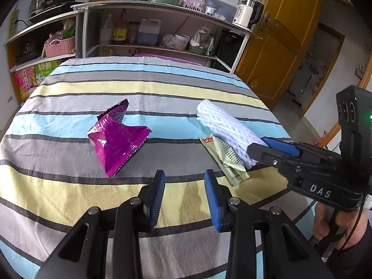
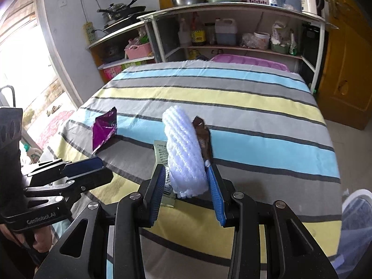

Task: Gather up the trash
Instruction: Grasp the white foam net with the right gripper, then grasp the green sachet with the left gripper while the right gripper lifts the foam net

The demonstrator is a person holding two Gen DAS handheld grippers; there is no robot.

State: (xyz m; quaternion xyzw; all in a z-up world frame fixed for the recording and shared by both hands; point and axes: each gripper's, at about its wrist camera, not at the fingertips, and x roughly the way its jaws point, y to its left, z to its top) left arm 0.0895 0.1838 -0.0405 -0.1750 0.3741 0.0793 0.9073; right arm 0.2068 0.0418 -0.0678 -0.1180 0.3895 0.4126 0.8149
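A white foam net [image 2: 183, 148] stands on edge between the pads of my right gripper [image 2: 186, 172], which is shut on its near end. A brown wrapper [image 2: 203, 137] leans against the net's right side, and a green sachet [image 1: 225, 160] lies under it on the striped cloth [image 1: 162, 88]. From the left wrist view the right gripper [image 1: 258, 145] clamps the foam net [image 1: 223, 125] from the right. A crumpled purple wrapper [image 1: 118, 139] lies just ahead and left of my left gripper [image 1: 184, 176], which is open with nothing between its fingers.
Behind the table stands a metal shelf [image 1: 162, 46] with bottles, bowls, a pink basket [image 1: 59, 46] and a kettle [image 1: 246, 14]. A wooden door [image 1: 279, 46] is at the right. A pale bin-like thing [image 2: 355, 211] sits beyond the table's right edge.
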